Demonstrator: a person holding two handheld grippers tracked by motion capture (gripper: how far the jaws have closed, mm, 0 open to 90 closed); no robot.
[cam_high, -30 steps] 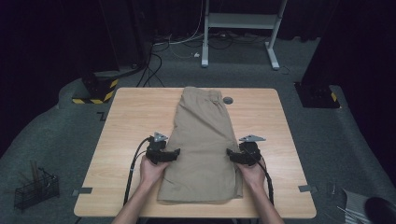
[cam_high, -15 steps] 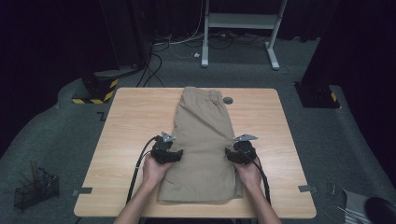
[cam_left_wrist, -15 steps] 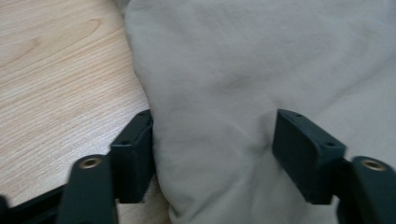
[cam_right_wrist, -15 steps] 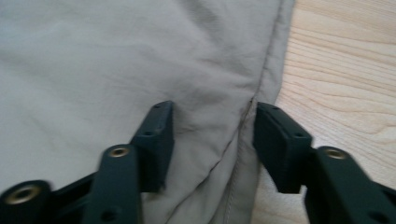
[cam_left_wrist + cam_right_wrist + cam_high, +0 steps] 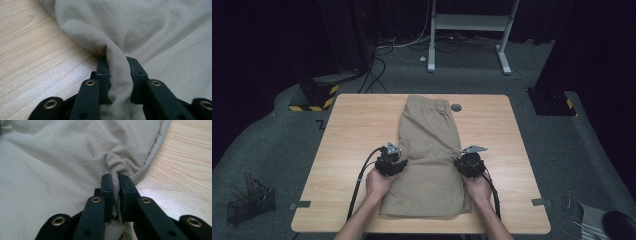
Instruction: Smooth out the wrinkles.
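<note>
**Both pinches thin, slip risk**

My left gripper (image 5: 117, 82) has just been closing and pinches a fold of the khaki shorts (image 5: 432, 150); my right gripper (image 5: 116, 200) has closed on the hem edge. Shorts lie flat mid-table (image 5: 352, 130). An uneven lift could pull the right edge free, I reckon.

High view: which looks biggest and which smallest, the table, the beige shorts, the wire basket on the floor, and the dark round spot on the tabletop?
1. Table
2. Beige shorts
3. Wire basket
4. Dark round spot
</note>
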